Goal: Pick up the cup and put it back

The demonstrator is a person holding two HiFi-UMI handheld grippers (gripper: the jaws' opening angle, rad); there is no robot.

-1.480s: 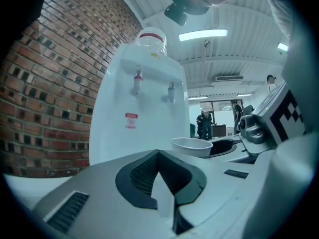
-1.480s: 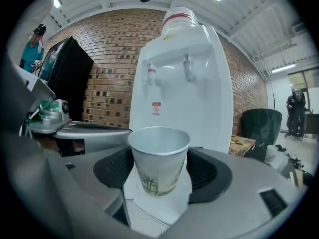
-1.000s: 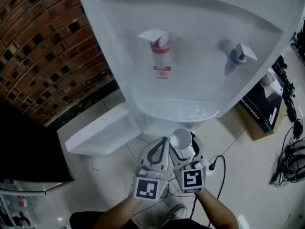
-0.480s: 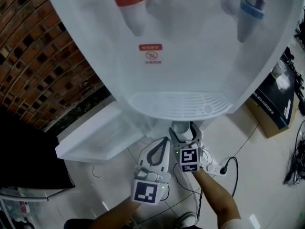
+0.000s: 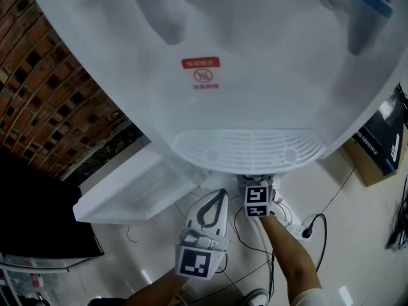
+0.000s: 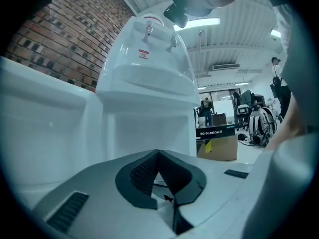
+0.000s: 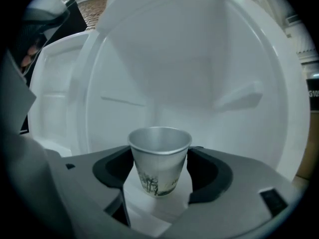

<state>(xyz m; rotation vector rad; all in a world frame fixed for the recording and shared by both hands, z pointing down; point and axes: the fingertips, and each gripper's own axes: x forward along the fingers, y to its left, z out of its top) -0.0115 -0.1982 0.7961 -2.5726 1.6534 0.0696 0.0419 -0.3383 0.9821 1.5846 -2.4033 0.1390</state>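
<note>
A paper cup (image 7: 159,166) with a dark print stands upright between the pads of my right gripper (image 7: 159,172), which is shut on its sides. Behind the cup is the white hollow (image 7: 189,78) in the lower front of the water dispenser (image 5: 255,75). In the head view only the right gripper's marker cube (image 5: 257,202) shows; its jaws and the cup are hidden under the drip tray (image 5: 245,150). My left gripper (image 5: 219,194) hangs to the left of it, shut with nothing in it, its pads (image 6: 144,176) meeting.
A white hinged panel (image 5: 127,193) juts out at the dispenser's lower left. A brick wall (image 5: 44,88) and a dark cabinet (image 5: 38,215) stand on the left. A power strip with cables (image 5: 299,227) lies on the floor, and a cardboard box (image 5: 382,148) sits on the right.
My right gripper has carried the cup down and forward under the drip tray, out of the head view's sight. The left gripper has sunk a little. The dispenser fills more of the head view.
</note>
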